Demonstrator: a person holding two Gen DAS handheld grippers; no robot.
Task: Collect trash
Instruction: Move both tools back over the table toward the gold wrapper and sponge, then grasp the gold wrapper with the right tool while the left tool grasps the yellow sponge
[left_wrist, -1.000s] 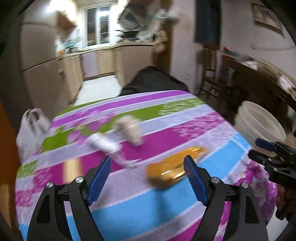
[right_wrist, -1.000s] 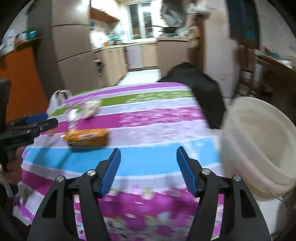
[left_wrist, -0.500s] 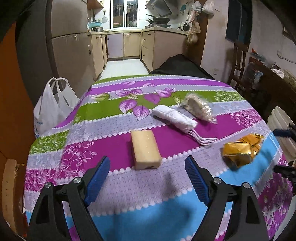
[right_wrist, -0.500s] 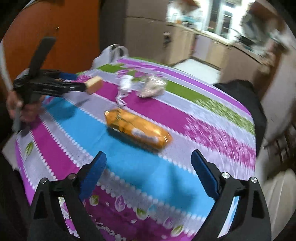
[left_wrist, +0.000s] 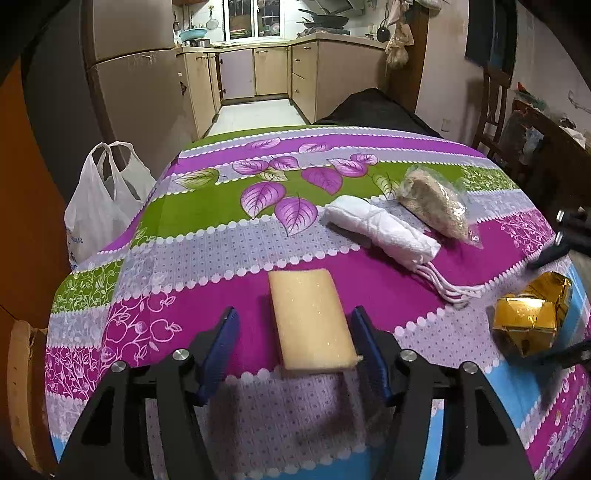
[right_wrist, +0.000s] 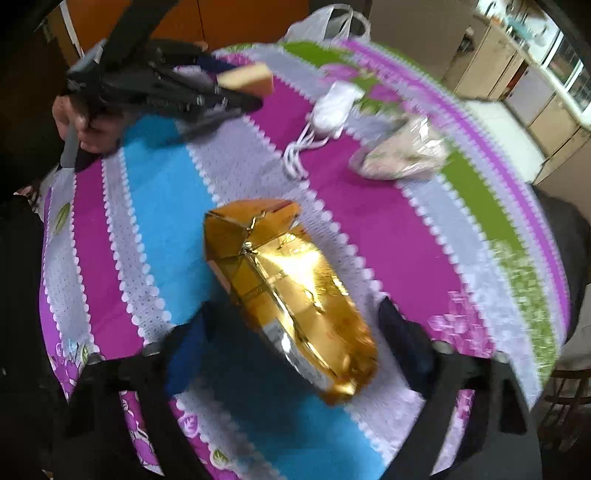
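A tan sponge block lies on the striped tablecloth. My left gripper is open, with its blue pads on either side of the block's near end. A gold foil packet lies near the right edge, and my right gripper is open and straddles its near end. The packet also shows in the left wrist view. A rolled white cloth with strings and a clear bag of brown grains lie further back.
A white plastic bag hangs off the table's left side. A black-covered object stands behind the table, and a wooden chair at the right. Kitchen cabinets line the back wall.
My left gripper has moved forward and down so the sponge block sits between its pads, which have narrowed. My right gripper has swung over the gold packet and now straddles it.
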